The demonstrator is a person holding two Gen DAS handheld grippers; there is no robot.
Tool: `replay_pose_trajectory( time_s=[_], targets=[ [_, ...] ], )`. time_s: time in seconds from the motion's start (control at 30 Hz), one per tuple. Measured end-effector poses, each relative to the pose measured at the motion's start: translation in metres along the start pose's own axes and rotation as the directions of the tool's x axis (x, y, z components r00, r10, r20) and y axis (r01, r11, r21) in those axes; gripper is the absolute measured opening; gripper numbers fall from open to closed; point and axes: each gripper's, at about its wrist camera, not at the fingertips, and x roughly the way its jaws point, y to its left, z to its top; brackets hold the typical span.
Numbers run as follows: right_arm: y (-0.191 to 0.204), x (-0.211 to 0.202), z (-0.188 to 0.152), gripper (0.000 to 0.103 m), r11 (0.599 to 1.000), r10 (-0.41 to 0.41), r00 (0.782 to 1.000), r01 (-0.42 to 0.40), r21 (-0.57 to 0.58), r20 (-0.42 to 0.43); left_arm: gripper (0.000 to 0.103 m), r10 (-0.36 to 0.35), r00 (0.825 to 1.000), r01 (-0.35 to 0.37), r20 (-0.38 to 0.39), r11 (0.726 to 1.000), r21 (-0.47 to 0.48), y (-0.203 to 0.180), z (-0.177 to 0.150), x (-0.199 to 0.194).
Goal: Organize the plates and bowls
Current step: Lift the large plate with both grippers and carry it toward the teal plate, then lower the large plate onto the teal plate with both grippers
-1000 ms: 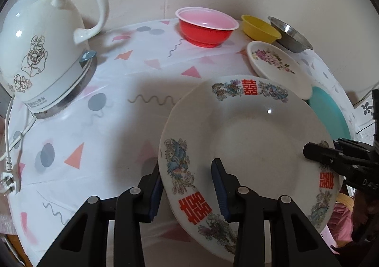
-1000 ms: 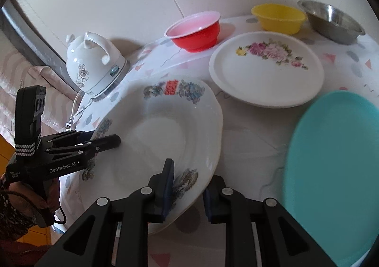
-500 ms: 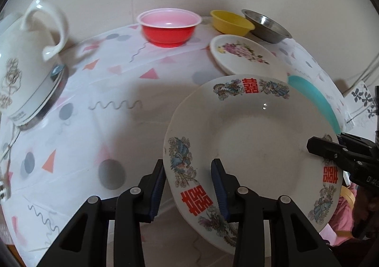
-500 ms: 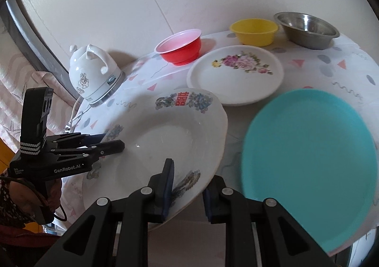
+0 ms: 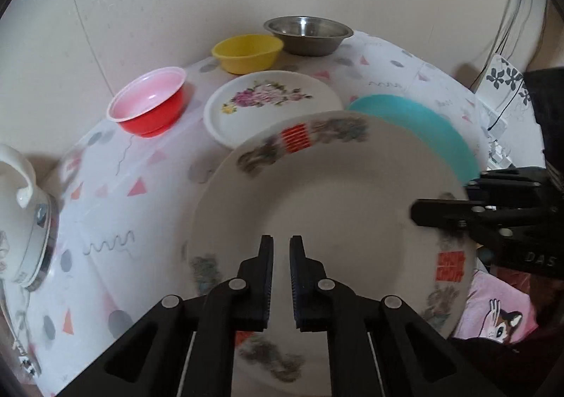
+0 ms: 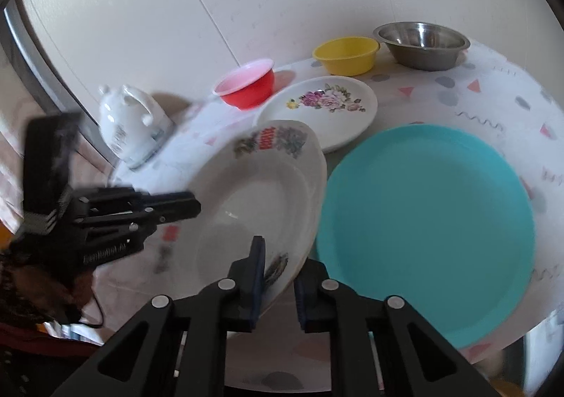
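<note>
A large white plate with red characters and blue-green flower prints [image 5: 338, 192] [image 6: 261, 192] is held tilted in the air, partly over the teal plate [image 6: 426, 221] [image 5: 416, 115]. My right gripper [image 6: 278, 263] is shut on its near rim and shows at the plate's right edge in the left wrist view [image 5: 440, 212]. My left gripper [image 5: 281, 256] has its fingers nearly together above the plate's face, gripping nothing; it also shows in the right wrist view [image 6: 183, 208]. A white floral plate [image 5: 271, 104] [image 6: 320, 108] lies behind.
A red bowl [image 5: 151, 104], a yellow bowl [image 5: 246, 51] and a steel bowl [image 5: 306, 32] stand along the wall at the back. A white kettle [image 5: 24, 213] [image 6: 130, 122] stands at the left. The patterned tablecloth [image 5: 116, 206] covers the round table.
My left gripper has let go of the plate's rim and closed above its face. The decorated plate, held by my right gripper, has moved right toward the teal plate and tilted more.
</note>
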Motion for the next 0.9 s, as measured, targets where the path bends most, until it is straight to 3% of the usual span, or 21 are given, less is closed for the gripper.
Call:
replay_pose_trajectory(
  time_s=[0.07, 0.13, 0.2, 0.23, 0.27, 0.33, 0.47, 0.57, 0.6, 0.67, 0.7, 0.73, 0.77, 0.9],
  targets=[
    [-0.008, 0.002, 0.001, 0.016, 0.999, 0.014, 1.000, -0.014, 0.039, 0.009, 0.011, -0.078, 0.997, 0.077, -0.005, 0.991, -0.113, 0.015, -0.001, -0.001],
    [-0.017, 0.006, -0.001, 0.016, 0.997, 0.024, 1.000, -0.025, 0.080, 0.006, 0.017, -0.084, 0.996, 0.083, 0.003, 0.976, -0.199, 0.031, -0.003, -0.004],
    [-0.022, 0.009, -0.003, 0.016, 0.994, 0.034, 0.999, -0.034, 0.104, -0.001, 0.050, -0.056, 0.998, 0.055, 0.004, 0.958, -0.280, 0.051, -0.005, -0.007],
    [-0.025, 0.010, -0.003, 0.016, 0.993, 0.041, 0.999, -0.040, 0.115, -0.003, 0.075, -0.041, 0.999, 0.045, 0.019, 0.943, -0.330, 0.065, -0.008, -0.011],
    [-0.026, 0.010, -0.004, 0.016, 0.991, 0.046, 0.999, -0.045, 0.124, -0.005, 0.084, -0.037, 0.999, 0.045, 0.029, 0.934, -0.354, 0.072, -0.009, -0.012],
    [-0.027, 0.011, -0.004, 0.017, 0.991, 0.047, 0.999, -0.046, 0.126, -0.010, 0.083, -0.039, 0.999, 0.041, 0.013, 0.916, -0.400, 0.086, -0.012, -0.009],
    [-0.030, 0.012, -0.002, 0.017, 0.990, 0.052, 0.998, -0.049, 0.132, -0.019, 0.083, -0.131, 0.991, 0.099, -0.037, 0.879, -0.466, 0.101, -0.019, 0.010],
    [-0.031, 0.012, -0.002, 0.018, 0.990, 0.053, 0.998, -0.050, 0.130, -0.025, 0.082, -0.230, 0.973, 0.182, -0.036, 0.849, -0.495, 0.096, -0.021, 0.021],
    [-0.031, 0.012, -0.002, 0.018, 0.991, 0.054, 0.998, -0.050, 0.128, -0.026, 0.081, -0.223, 0.974, 0.180, -0.034, 0.859, -0.480, 0.094, -0.020, 0.021],
    [-0.032, 0.013, -0.002, 0.019, 0.991, 0.053, 0.998, -0.049, 0.128, -0.029, 0.067, -0.250, 0.968, 0.208, -0.040, 0.877, -0.433, 0.083, -0.015, 0.027],
    [-0.033, 0.013, -0.002, 0.019, 0.990, 0.054, 0.998, -0.050, 0.133, -0.030, 0.065, -0.236, 0.971, 0.199, -0.042, 0.889, -0.412, 0.079, -0.012, 0.028],
    [-0.033, 0.014, -0.002, 0.019, 0.989, 0.056, 0.998, -0.051, 0.138, -0.032, 0.048, -0.242, 0.969, 0.205, -0.048, 0.898, -0.388, 0.073, -0.010, 0.030],
    [-0.034, 0.015, -0.002, 0.019, 0.989, 0.058, 0.998, -0.052, 0.140, -0.035, 0.047, -0.250, 0.966, 0.211, -0.061, 0.906, -0.368, 0.069, -0.008, 0.033],
    [-0.037, 0.016, -0.002, 0.020, 0.987, 0.046, 0.998, -0.040, 0.153, -0.039, 0.047, -0.168, 0.983, 0.143, -0.075, 0.954, -0.264, 0.050, -0.002, 0.031]
  ],
)
